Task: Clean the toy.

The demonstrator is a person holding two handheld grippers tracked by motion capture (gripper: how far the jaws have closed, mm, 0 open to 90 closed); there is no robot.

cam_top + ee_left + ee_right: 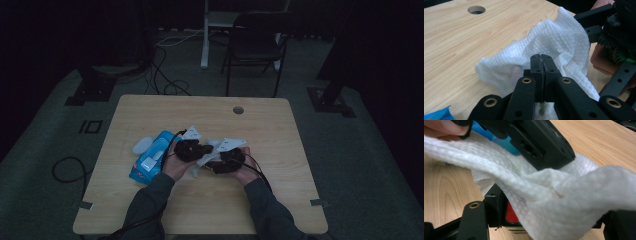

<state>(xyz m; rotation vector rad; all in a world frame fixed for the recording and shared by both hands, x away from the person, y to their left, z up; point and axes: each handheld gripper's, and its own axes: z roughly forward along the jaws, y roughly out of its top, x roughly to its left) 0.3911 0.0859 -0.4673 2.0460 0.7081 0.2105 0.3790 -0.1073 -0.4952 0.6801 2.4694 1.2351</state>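
Overhead view faces forward; tong cameras share the wipe [554,42] close-up.

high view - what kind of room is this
Probably a lab or recording studio, not a home: a bare wooden table with a cable hole stands on grey carpet, loose cables trail across the floor, and a folding chair sits against dark surroundings.

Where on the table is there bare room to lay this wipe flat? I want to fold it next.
The far half of the table, up to the round hole, is bare, and so are the whole right side and the near edge. It is crowded at centre-left: the blue wipe pack, the white lid, the white wipe and both grippers.
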